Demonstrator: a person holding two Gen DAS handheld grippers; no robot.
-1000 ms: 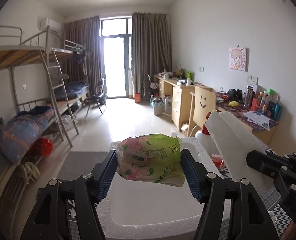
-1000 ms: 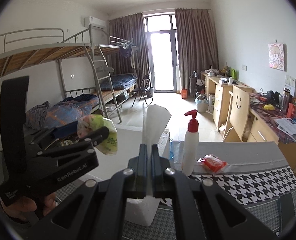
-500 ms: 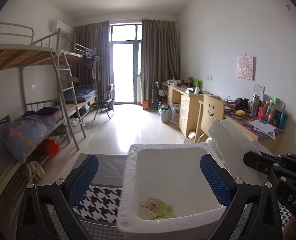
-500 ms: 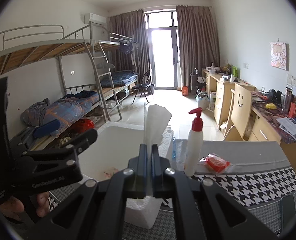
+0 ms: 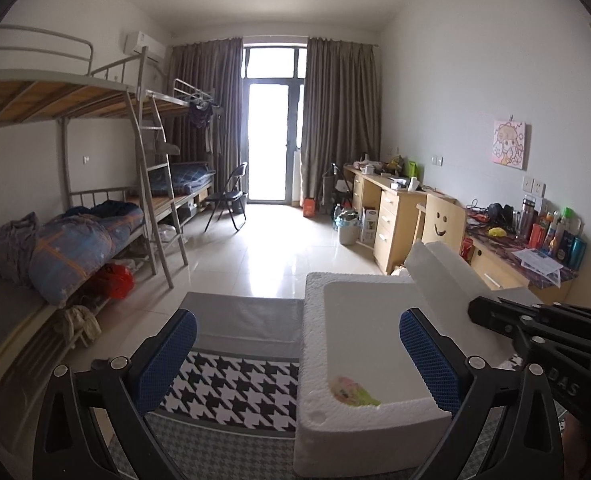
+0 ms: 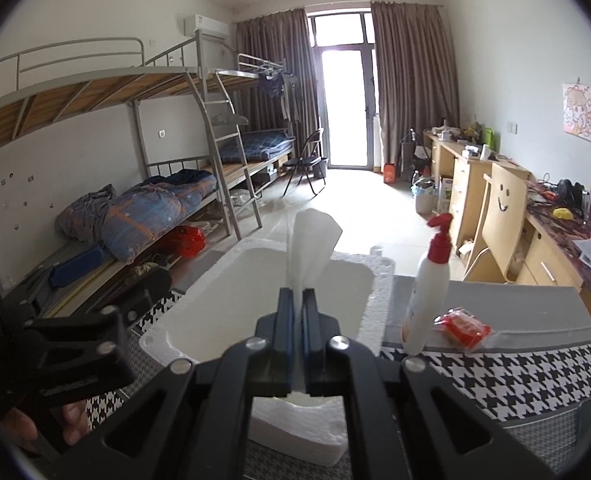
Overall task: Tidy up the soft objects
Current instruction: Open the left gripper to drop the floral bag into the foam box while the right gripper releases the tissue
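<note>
A white foam box (image 5: 335, 412) stands open on the houndstooth table cloth (image 5: 231, 392); it also shows in the right wrist view (image 6: 375, 280). A green and pink soft packet (image 5: 353, 392) lies inside it near the front wall. My left gripper (image 5: 295, 360) is open and empty, above the box's left edge. My right gripper (image 6: 298, 308) is shut on the white foam lid (image 6: 311, 244), holding it upright over the box; the lid also shows in the left wrist view (image 5: 447, 280).
A white pump bottle with a red top (image 6: 427, 280) and a red packet (image 6: 461, 328) sit on the table right of the box. Bunk beds (image 5: 75, 240) line the left wall, desks and a chair (image 5: 439, 224) the right.
My left gripper opened and dropped the soft packet into the foam box, then drew back and left. The right gripper kept holding the lid up.
</note>
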